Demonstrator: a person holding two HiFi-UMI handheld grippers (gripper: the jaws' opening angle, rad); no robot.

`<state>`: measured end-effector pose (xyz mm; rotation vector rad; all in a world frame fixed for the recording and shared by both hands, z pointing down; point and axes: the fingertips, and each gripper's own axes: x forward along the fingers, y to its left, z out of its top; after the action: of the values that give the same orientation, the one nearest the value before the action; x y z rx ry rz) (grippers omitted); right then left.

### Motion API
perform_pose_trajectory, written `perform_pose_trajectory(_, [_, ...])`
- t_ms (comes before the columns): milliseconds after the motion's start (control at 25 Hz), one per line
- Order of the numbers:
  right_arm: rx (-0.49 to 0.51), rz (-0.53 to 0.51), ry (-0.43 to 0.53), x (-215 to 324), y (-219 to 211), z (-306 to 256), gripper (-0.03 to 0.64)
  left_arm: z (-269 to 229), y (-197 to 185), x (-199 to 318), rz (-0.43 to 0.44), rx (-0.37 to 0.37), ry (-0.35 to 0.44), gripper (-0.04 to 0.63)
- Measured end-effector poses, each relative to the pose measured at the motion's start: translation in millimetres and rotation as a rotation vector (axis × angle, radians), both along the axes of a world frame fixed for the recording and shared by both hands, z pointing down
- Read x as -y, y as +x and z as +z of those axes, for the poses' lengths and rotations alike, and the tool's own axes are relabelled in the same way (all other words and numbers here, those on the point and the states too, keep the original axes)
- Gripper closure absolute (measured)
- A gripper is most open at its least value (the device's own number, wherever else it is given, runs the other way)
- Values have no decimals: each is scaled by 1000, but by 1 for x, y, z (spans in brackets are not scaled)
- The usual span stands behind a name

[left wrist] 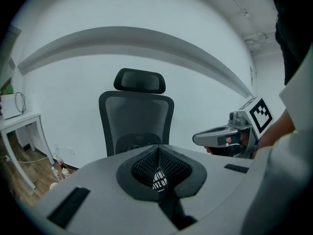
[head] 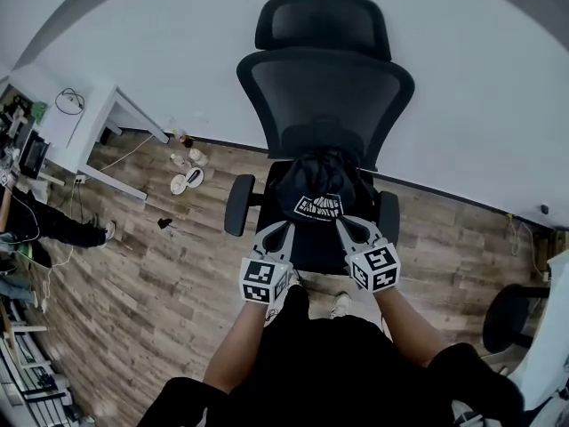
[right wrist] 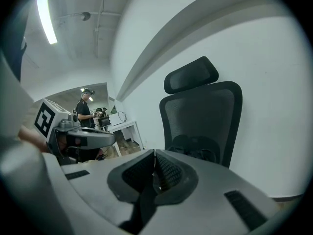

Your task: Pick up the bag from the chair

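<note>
Both grippers are closed and empty. In its own view the left gripper [left wrist: 158, 149] has pads meeting at the tip with nothing between them; the white print showing through the slot below is the bag behind it. The right gripper [right wrist: 154, 153] is the same, pads together and nothing clamped. From the head view the left gripper [head: 284, 229] and right gripper [head: 341, 224] sit side by side with tips angled inward, both pointing at the black bag [head: 320, 189], which lies right ahead of the tips on the seat of the office chair [head: 324, 87]. I can't tell if the tips touch the bag's front edge. The bag's white print faces the grippers, and its bulk sits between them and the mesh backrest. The armrests [head: 238, 205] flank both grippers on the outside. A white desk [head: 98, 118] is well off to the left gripper's side against the wall, and small white items on the wood floor [head: 187, 178] lie between the desk and the chair. In the right gripper view, a person [right wrist: 84, 112] stands far back beyond the left gripper.
</note>
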<state>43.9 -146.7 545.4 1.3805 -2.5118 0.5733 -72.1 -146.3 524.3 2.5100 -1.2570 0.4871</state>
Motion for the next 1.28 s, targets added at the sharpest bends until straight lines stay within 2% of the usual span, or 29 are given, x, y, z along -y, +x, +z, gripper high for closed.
perform_pose_trajectory(240, [-22,74,-27,49,-20,7,595,9,-14,54,85,-7,-24,572])
perform_pose_trajectory(440, [-46,139,-61,68,-29,16,595,20,-25,84,152,-17,-49,574])
perform_pose_trajectory(760, [-95,249,-100,85,-11,33,595,41,-23,119,235,8,-82,573])
perform_pose_trajectory(960, [-133,288,-154,95,14,56,595,53,-17,140,226,27,-107,574])
perform_pose_trajectory(1280, [-180,246,-249,113,37,99,582,93,-6,158,161,65,-188,574])
